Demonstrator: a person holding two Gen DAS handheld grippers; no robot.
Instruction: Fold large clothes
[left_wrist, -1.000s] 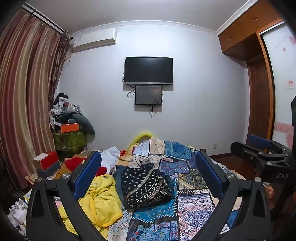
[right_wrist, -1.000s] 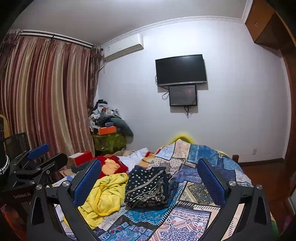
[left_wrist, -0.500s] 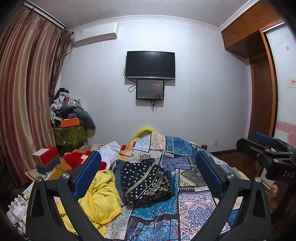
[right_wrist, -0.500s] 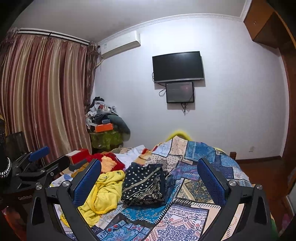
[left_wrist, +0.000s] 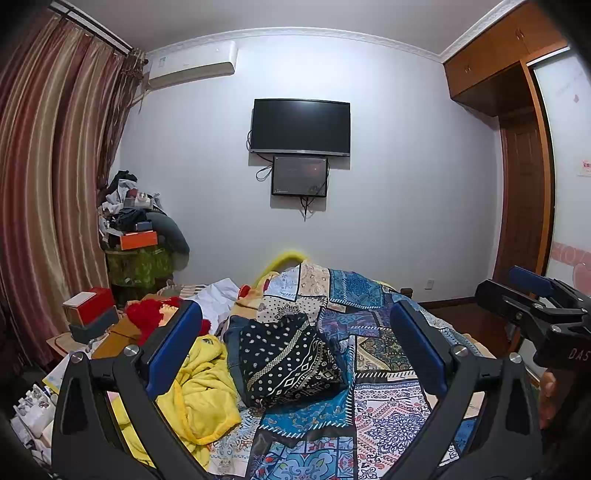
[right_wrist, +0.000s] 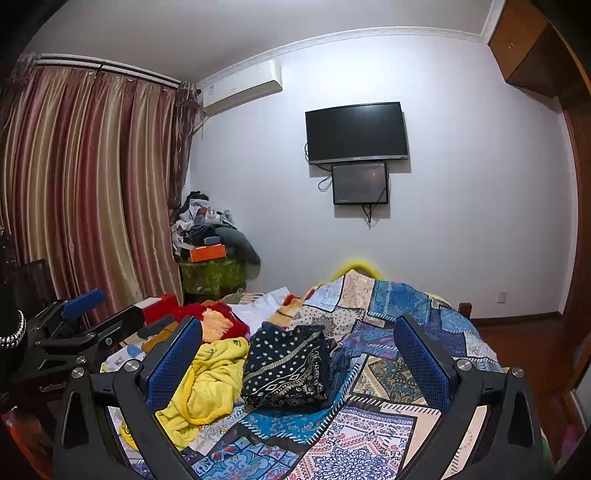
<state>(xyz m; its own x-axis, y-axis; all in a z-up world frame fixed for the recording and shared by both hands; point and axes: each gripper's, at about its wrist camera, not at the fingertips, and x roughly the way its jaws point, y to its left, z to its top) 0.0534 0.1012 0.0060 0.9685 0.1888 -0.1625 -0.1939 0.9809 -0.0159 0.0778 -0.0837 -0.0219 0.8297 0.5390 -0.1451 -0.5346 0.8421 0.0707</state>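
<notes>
A dark patterned garment (left_wrist: 288, 358) lies folded in a bundle on the patchwork bedspread (left_wrist: 373, 369); it also shows in the right wrist view (right_wrist: 286, 365). A crumpled yellow garment (left_wrist: 199, 391) lies to its left, seen too in the right wrist view (right_wrist: 207, 384). A red garment (left_wrist: 151, 314) and a white one (left_wrist: 218, 295) lie farther back. My left gripper (left_wrist: 295, 347) is open and empty, held above the bed. My right gripper (right_wrist: 297, 350) is open and empty too, beside it; it shows at the right edge of the left view (left_wrist: 532, 314).
A cluttered pile on a green-covered stand (left_wrist: 136, 240) stands in the back left corner by striped curtains (left_wrist: 48, 184). Boxes (left_wrist: 90, 314) sit left of the bed. A TV (left_wrist: 300, 125) hangs on the far wall. A wooden wardrobe (left_wrist: 524, 147) stands to the right.
Both grippers have risen and tilted slightly, so the bed sits lower in both views. Both jaws stay open and empty. The clothes have not moved.
</notes>
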